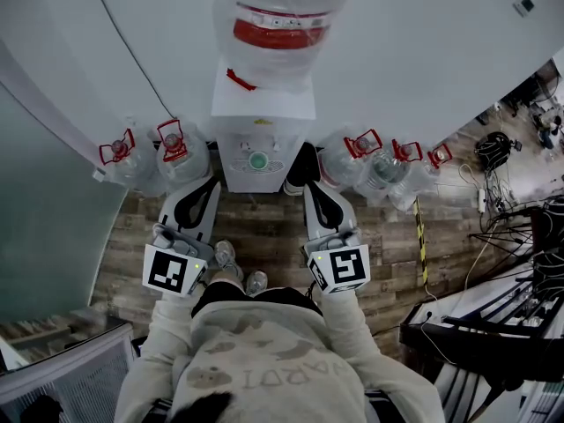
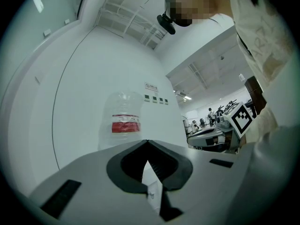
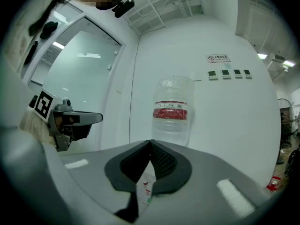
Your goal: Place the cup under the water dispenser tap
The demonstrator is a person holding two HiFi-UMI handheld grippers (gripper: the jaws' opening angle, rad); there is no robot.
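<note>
A white wall [image 1: 397,51] and a brown wood-plank floor [image 1: 264,236] framed the spot. At 12 o'clock from the person stood the white box-shaped water dispenser [image 1: 262,102], with an upturned clear plastic bottle with a red label [image 1: 282,25] on top. Spare clear bottles with red caps [image 1: 181,152] crowded the floor at 10 and 2 o'clock.

The left gripper [image 1: 205,186] and the right gripper [image 1: 315,188] pointed at the dispenser. Each one's fingers were pressed tip to tip with nothing between them.

A small round green thing [image 1: 257,159] sat in the tap recess, most likely the cup seen from above, though it was too small to be sure. If so, the placing looked done and the next move needed only a clean draw-back. Otherwise the cup had yet to be found — no view showed another.
</note>
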